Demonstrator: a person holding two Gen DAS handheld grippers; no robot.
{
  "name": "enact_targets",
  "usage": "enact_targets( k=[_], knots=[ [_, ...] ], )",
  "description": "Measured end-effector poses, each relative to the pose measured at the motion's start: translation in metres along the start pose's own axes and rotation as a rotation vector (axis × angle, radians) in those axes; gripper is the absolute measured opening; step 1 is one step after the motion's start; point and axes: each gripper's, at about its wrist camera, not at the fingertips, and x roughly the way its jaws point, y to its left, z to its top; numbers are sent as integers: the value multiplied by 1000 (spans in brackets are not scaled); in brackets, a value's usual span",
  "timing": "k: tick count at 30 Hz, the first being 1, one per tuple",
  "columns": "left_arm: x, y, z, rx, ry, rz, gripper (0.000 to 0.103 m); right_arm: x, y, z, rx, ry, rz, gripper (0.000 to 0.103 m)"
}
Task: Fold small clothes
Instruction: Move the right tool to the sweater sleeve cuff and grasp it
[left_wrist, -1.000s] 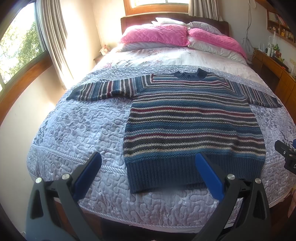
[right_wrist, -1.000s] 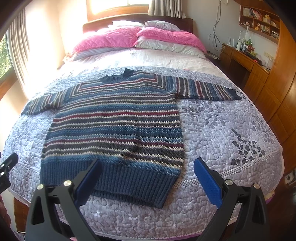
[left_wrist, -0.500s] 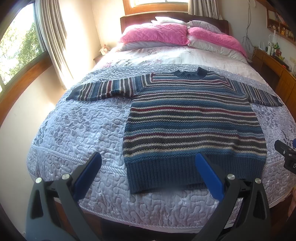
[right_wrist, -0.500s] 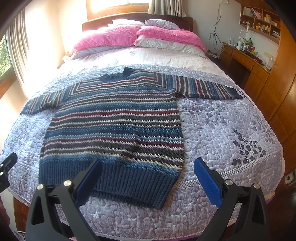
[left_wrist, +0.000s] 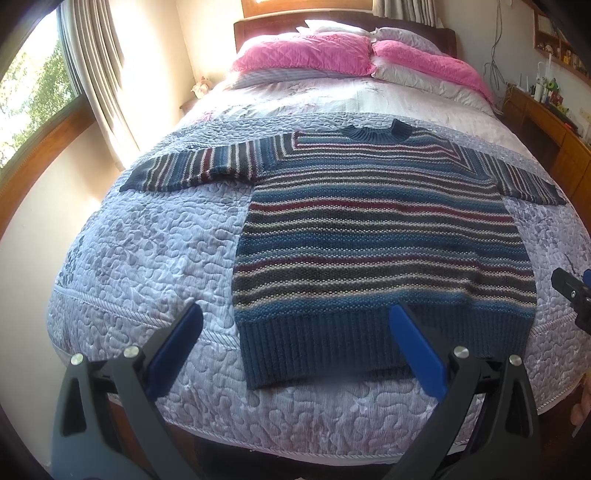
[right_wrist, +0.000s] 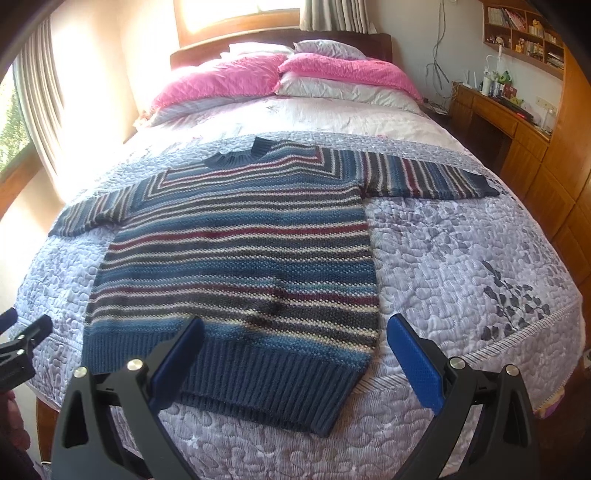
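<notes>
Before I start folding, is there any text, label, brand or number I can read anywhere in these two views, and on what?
No text can be read in either view.
Striped sweater: no tag or label shows.
Books and small items on the wall shelf: too small and blurred to read.
Bottles and items on the desk: any labels too small to read.
Left gripper and right gripper: no markings on the blue fingers.

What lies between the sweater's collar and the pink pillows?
Only bare bedding: the lilac quilt, then a pale floral cover. Nothing rests between sweater and pink pillows; both views show it.
</notes>
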Motion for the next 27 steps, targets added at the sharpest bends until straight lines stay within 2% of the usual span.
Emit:
enact_targets(
  k=[3, 5, 7, 8, 10, 13, 16, 18, 22, 27],
  knots=[
    [15, -9, 4, 17, -48, -31, 100, 17, -18, 8, 15, -16, 14, 99],
    [31, -16, 12, 13, -22, -17, 100, 30, -38, 18, 46, 14, 81, 99],
    [51, -26, 26, 7, 40, -19, 100, 45, -63, 32, 77, 64, 125, 99],
    [61, -33, 34, 17, 79, -19, 100, 52, -76, 40, 80, 69, 111, 99],
    [79, -50, 53, 23, 117, -42, 100, 65, -104, 60, 85, 52, 20, 99],
    [95, -77, 85, 0, 83, -74, 100, 94, -154, 92, 95, 76, -89, 99],
    [113, -113, 121, -7, 37, -73, 100, 130, -203, 122, 129, 143, -85, 99],
    [129, -141, 144, -9, 28, -76, 100, 152, -232, 140, 137, 155, -66, 99],
    [167, -201, 183, 2, 51, -97, 100, 192, -291, 178, 134, 194, -85, 99],
    [200, -259, 217, 10, 50, -98, 100, 232, -373, 213, 207, 266, -110, 99]
  ],
)
